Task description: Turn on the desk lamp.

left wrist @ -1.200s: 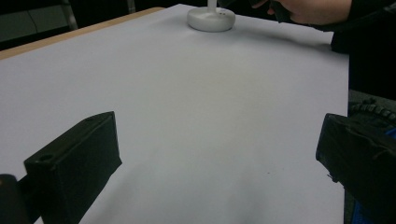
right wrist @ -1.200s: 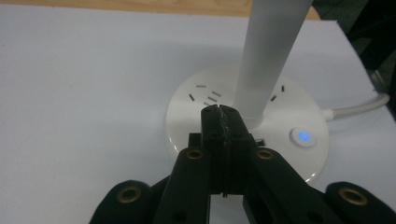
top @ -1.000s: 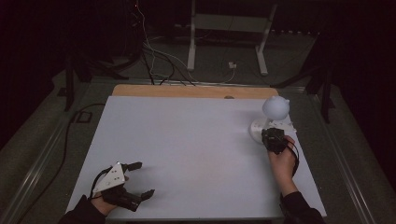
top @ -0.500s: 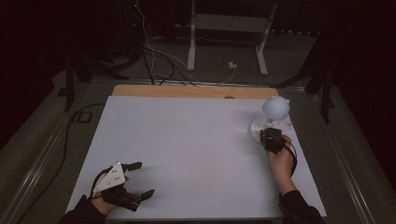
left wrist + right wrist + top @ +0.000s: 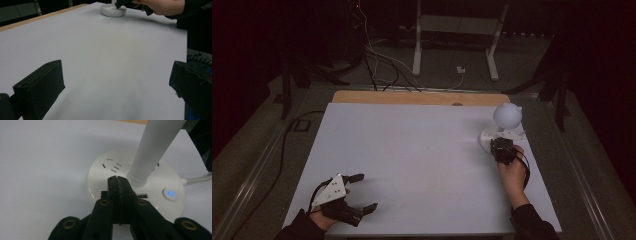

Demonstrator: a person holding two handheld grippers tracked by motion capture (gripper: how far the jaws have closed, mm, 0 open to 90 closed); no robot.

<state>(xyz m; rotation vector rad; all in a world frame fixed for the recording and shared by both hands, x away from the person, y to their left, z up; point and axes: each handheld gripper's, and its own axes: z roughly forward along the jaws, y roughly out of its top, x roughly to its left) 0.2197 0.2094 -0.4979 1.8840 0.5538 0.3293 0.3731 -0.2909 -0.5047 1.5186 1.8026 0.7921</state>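
I am holding the right tongs point(image 5: 119, 182) pressed together with nothing between them, tips over the lamp base point(image 5: 100, 173) at mid-right of the bench point(image 5: 412, 150). My left tongs point(image 5: 357, 192) are lying wide apart at lower left, forearm low.

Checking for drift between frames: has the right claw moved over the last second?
Barely, if at all: the right claw sits at the near edge of the white lamp base, as before, jaws closed over it.
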